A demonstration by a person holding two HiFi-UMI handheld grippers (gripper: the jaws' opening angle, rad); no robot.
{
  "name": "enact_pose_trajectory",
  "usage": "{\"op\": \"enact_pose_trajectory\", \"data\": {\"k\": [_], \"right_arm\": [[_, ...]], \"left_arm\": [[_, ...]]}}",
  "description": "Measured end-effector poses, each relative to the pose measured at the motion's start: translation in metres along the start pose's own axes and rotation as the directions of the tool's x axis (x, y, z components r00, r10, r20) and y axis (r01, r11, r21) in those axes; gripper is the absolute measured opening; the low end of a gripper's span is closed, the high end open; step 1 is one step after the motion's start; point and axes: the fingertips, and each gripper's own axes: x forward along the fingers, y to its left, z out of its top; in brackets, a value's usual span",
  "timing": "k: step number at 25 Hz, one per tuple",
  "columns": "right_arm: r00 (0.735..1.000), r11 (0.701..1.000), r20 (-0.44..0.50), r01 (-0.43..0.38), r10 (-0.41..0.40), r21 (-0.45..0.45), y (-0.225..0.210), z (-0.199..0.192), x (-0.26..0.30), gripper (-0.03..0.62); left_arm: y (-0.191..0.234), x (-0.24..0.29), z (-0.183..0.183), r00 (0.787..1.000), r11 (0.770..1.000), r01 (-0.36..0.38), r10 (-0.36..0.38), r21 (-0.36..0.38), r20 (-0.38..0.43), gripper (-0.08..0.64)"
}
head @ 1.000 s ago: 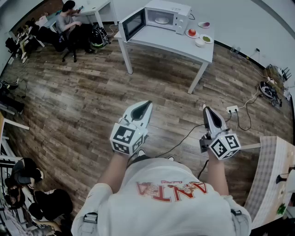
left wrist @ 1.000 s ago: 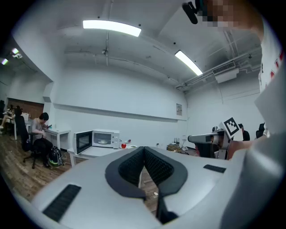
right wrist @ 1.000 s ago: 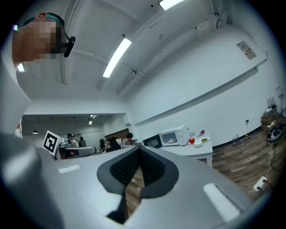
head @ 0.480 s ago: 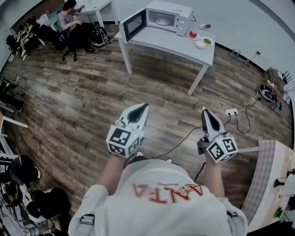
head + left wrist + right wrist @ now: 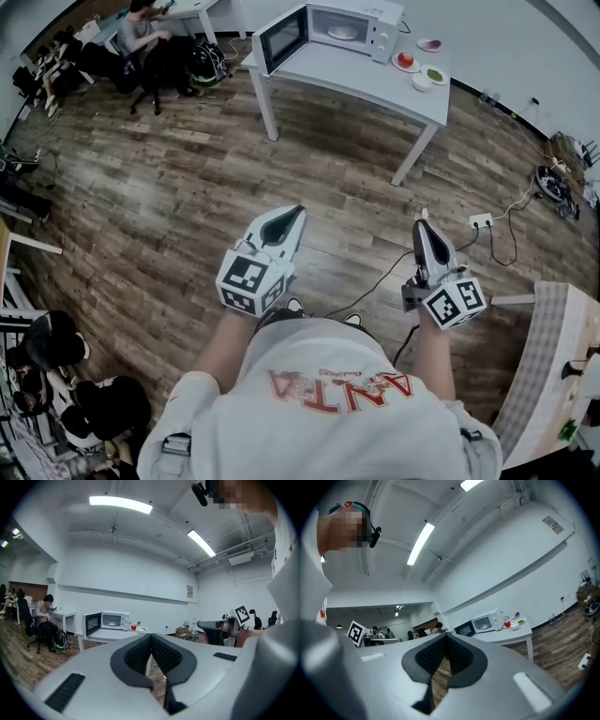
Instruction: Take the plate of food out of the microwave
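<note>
The left gripper and right gripper are both pressed together on nothing, above the bare wood floor. Open floor runs from them to the white table, well apart, its long near edge and 2 near legs toward the person. A power strip lies near the right gripper. The microwave is on the table, its door swung open leftward. The plate lies flat inside, too small to show a long axis.
</note>
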Motion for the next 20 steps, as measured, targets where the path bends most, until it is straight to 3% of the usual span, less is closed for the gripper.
{"op": "enact_pose_trajectory", "data": {"k": [7, 11, 14, 20], "right_arm": [[0.997, 0.998, -0.035, -0.069, 0.069, 0.003, 0.048, -0.026, 0.058, 0.002], [0.997, 0.998, -0.055, -0.063, 0.062, -0.03, 0.07, -0.037, 0.08, 0.002], [0.994, 0.997, -0.092, -0.062, 0.059, -0.034, 0.075, -0.043, 0.088, 0.002], [0.991, 0.999, -0.126, -0.048, 0.046, -0.019, 0.057, -0.038, 0.123, 0.002]], "left_arm": [[0.059, -0.028, -0.007, 1.0, 1.0, -0.004, 0.004, -0.013, -0.01, 0.009], [0.087, -0.04, -0.019, 1.0, 0.999, 0.013, -0.013, -0.035, -0.013, 0.009], [0.098, -0.037, -0.023, 0.999, 0.995, 0.035, -0.035, -0.088, -0.002, 0.009], [0.118, -0.017, -0.021, 0.999, 0.995, 0.048, -0.048, -0.088, 0.0, 0.009]]}}
